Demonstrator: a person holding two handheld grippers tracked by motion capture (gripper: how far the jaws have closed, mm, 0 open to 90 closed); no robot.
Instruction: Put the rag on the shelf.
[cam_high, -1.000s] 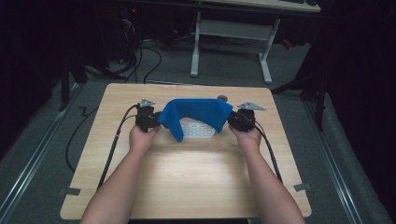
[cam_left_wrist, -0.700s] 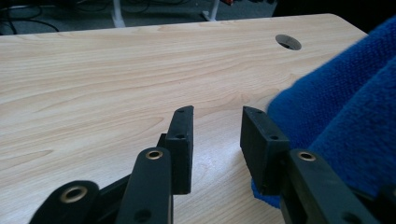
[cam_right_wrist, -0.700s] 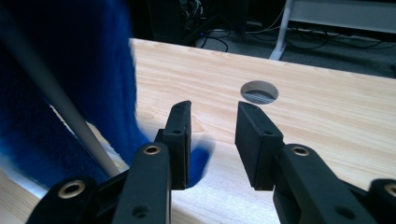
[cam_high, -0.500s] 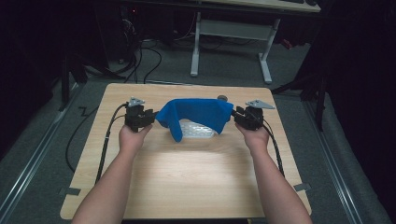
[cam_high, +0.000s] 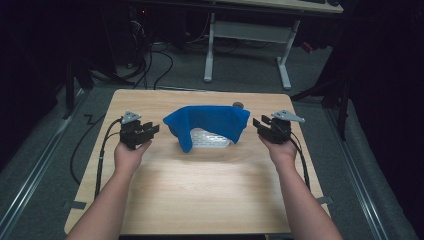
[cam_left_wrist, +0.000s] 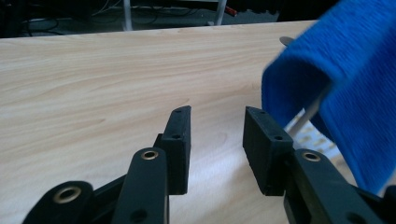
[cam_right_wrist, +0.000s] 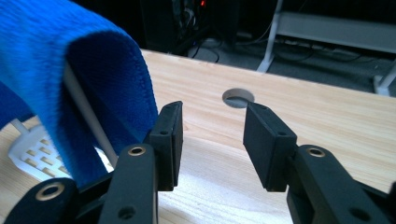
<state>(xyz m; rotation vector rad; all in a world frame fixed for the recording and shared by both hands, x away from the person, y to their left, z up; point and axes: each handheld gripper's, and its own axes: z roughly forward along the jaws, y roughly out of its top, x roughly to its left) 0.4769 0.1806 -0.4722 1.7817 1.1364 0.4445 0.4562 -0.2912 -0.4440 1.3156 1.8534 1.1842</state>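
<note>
A person sits at a light wooden table (cam_high: 210, 190) with both forearms reaching forward from the bottom of the high view, each hand holding a black gripper with 2 jaws. A blue cloth (cam_high: 210, 124) sits near the middle of the far half of the table, draped like a tent over a white plastic rack or basket (cam_high: 209, 138) with a slotted grid base, part of which shows beneath the cloth's front edge. The left gripper (cam_high: 150, 131) is to the left of the cloth and clear of it, its jaws pointing toward the cloth. The right gripper (cam_high: 258, 125) is to the right of the cloth, just beside its edge and also pointing inward. In the left gripper view, the left gripper (cam_left_wrist: 217, 128) has its jaws apart with only bare table between them; they have just been opening, and the blue cloth (cam_left_wrist: 341, 79) hangs close by at the right side, with a thin white bar of the rack (cam_left_wrist: 306, 114) showing under its fold. In the right gripper view, the right gripper (cam_right_wrist: 212, 123) likewise has its jaws spread with nothing between them, having just been opening; the blue cloth (cam_right_wrist: 70, 70) hangs right beside one jaw, and the white rack (cam_right_wrist: 37, 149) shows beneath it. A round hole (cam_right_wrist: 238, 98) in the table lies just beyond the jaws. Behind the table, the dark floor holds cables and the white legs of another desk (cam_high: 285, 65).
</note>
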